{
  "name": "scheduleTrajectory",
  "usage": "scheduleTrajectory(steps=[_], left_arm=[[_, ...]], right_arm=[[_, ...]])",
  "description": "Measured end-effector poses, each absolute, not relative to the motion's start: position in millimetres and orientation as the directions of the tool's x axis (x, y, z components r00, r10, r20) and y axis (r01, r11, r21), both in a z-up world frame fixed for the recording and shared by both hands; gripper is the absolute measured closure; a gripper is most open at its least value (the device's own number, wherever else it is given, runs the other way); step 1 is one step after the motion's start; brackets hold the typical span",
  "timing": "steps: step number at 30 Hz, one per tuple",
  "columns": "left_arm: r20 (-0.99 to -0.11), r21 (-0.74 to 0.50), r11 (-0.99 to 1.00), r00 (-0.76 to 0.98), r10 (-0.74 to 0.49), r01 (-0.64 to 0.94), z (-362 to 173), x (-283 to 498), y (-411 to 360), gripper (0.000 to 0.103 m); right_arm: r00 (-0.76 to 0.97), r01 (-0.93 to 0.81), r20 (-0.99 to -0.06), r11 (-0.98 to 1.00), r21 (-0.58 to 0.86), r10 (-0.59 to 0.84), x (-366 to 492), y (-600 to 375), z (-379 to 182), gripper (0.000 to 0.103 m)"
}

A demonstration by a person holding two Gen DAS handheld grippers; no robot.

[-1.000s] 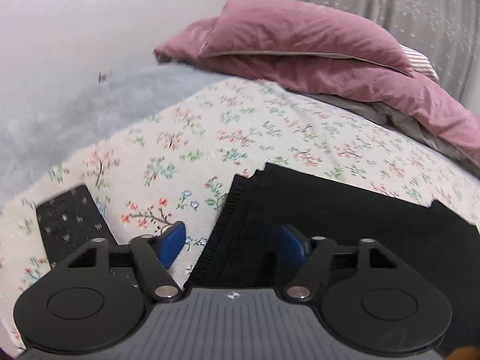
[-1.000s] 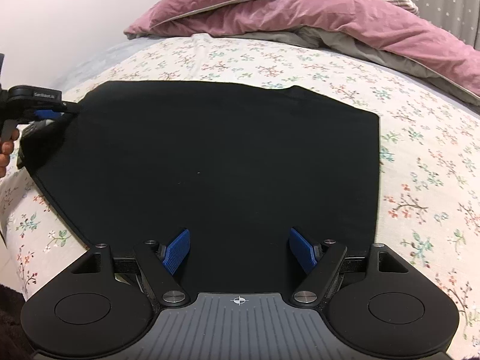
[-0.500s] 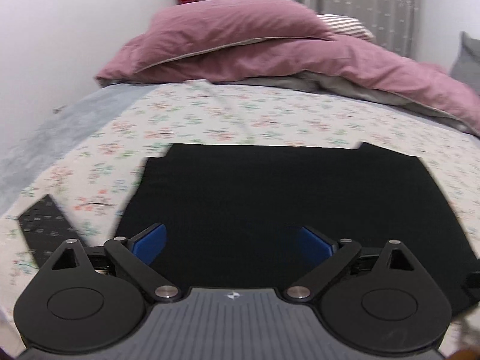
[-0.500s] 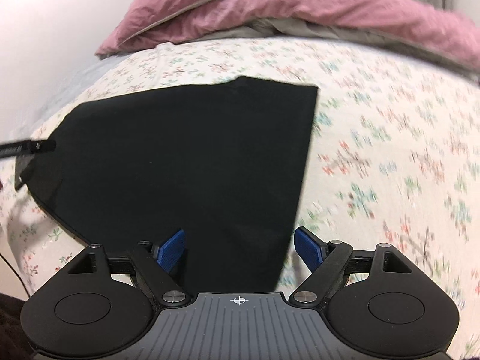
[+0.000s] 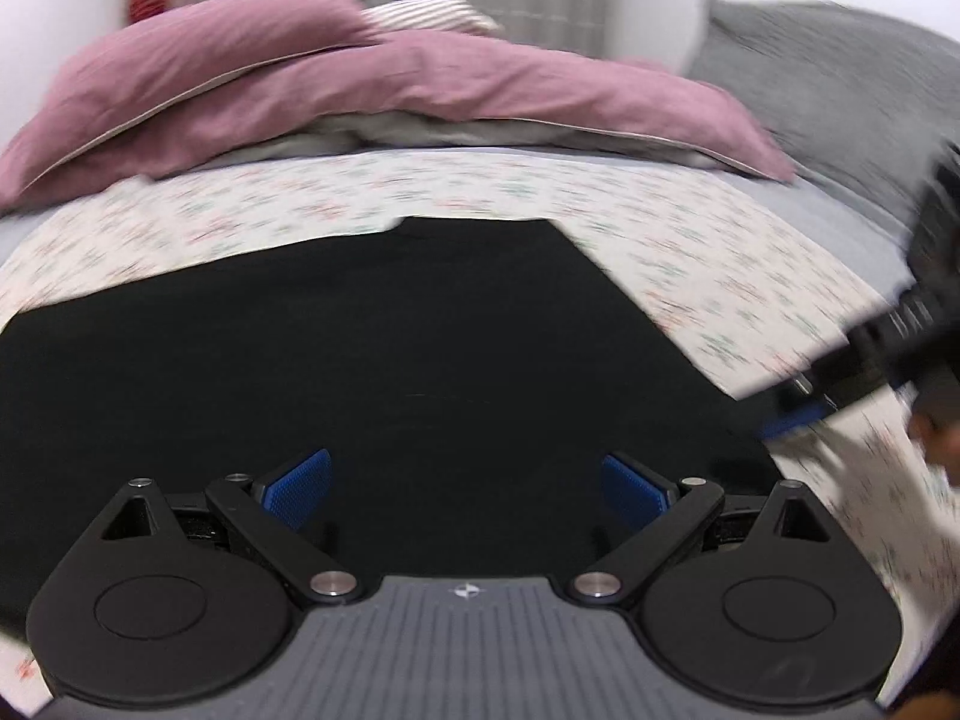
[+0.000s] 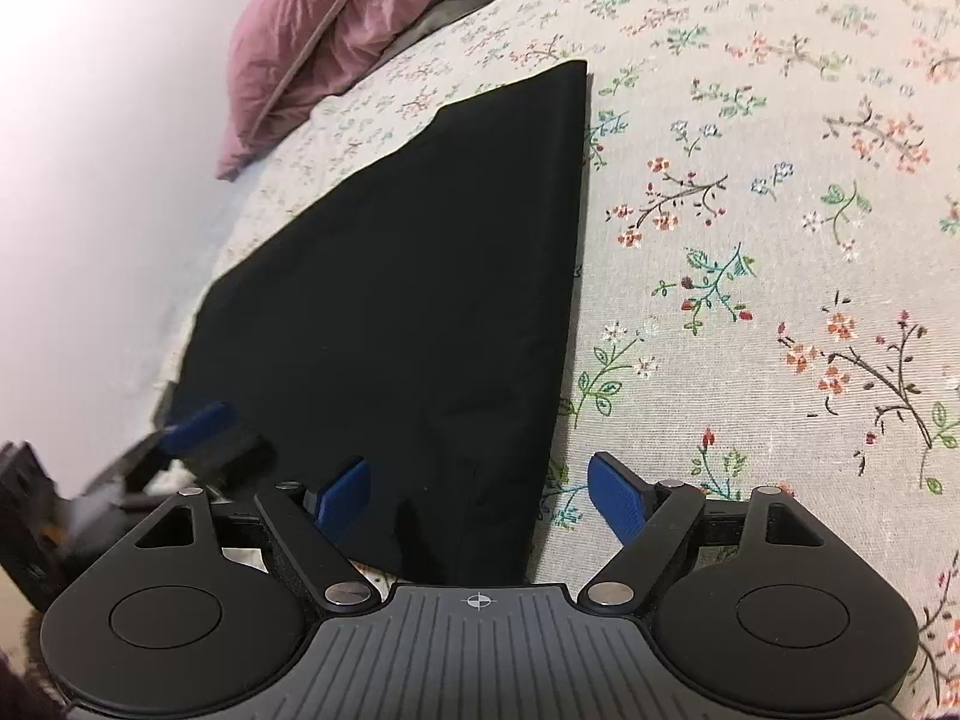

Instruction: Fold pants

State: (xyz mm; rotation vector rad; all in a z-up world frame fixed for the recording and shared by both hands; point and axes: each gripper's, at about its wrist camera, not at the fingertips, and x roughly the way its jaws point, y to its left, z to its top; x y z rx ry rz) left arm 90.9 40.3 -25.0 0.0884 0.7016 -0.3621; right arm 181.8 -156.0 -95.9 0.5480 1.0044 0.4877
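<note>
Black pants (image 5: pixel 384 360) flat on the bed (image 6: pixel 750 240), spread ahead of and beneath the left claw (image 5: pixel 467 486), wide open, gripping nothing. Right edge between the fingers of the right claw (image 6: pixel 480 495), just closing slightly, apart, pads not pressing the cloth.

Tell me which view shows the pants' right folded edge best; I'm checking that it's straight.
The right wrist view: the black pants show that edge sharp and unblurred along the floral sheet. The left wrist view shows the pants wider but motion-blurred.
</note>
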Motion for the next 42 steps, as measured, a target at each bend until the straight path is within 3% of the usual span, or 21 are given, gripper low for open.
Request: scheduleTrajectory(steps=[7,12,18,26,32,34,36,39,42], left_arm=[[-0.608,-0.074,0.823,0.628,-0.486,0.564,-35.6,84.1,19.0,0.000],[-0.606,-0.077,0.722,0.542,-0.582,0.688,-40.2,82.1,1.6,0.000],[-0.604,-0.064,0.694,0.525,-0.599,0.717,-46.1,80.5,-20.4,0.001],[-0.564,0.152,0.732,0.667,-0.487,0.664,-46.1,70.5,-40.7,0.016],[-0.511,0.420,0.708,0.793,-0.333,0.568,-55.9,62.1,-66.5,0.044],[-0.531,0.430,0.701,0.788,-0.313,0.568,-59.8,64.2,-71.7,0.051],[-0.542,0.422,0.711,0.785,-0.300,0.563,-59.8,65.5,-73.4,0.054],[-0.559,0.383,0.740,0.776,-0.291,0.553,-57.2,70.4,-70.5,0.057],[-0.579,0.327,0.772,0.761,-0.291,0.544,-54.8,78.4,-65.5,0.066]], right_arm=[[0.408,-0.062,-0.542,0.615,0.786,0.735,186.3,-186.6,-119.9,0.050],[0.321,-0.056,-0.542,0.587,0.808,0.777,189.2,-187.3,-131.1,0.080],[0.286,-0.060,-0.529,0.566,0.822,0.799,184.1,-193.2,-128.4,0.081],[0.278,-0.072,-0.462,0.498,0.864,0.843,188.4,-195.4,-116.7,0.081],[0.297,-0.082,-0.438,0.479,0.874,0.849,192.1,-193.8,-107.7,0.076],[0.314,-0.060,-0.470,0.511,0.857,0.825,196.2,-194.9,-109.7,0.073],[0.339,-0.022,-0.502,0.540,0.841,0.796,204.6,-196.8,-114.0,0.054],[0.377,0.025,-0.526,0.560,0.828,0.762,222.9,-200.7,-121.6,0.055],[0.431,0.020,-0.517,0.565,0.825,0.740,243.6,-201.4,-122.6,0.056]])
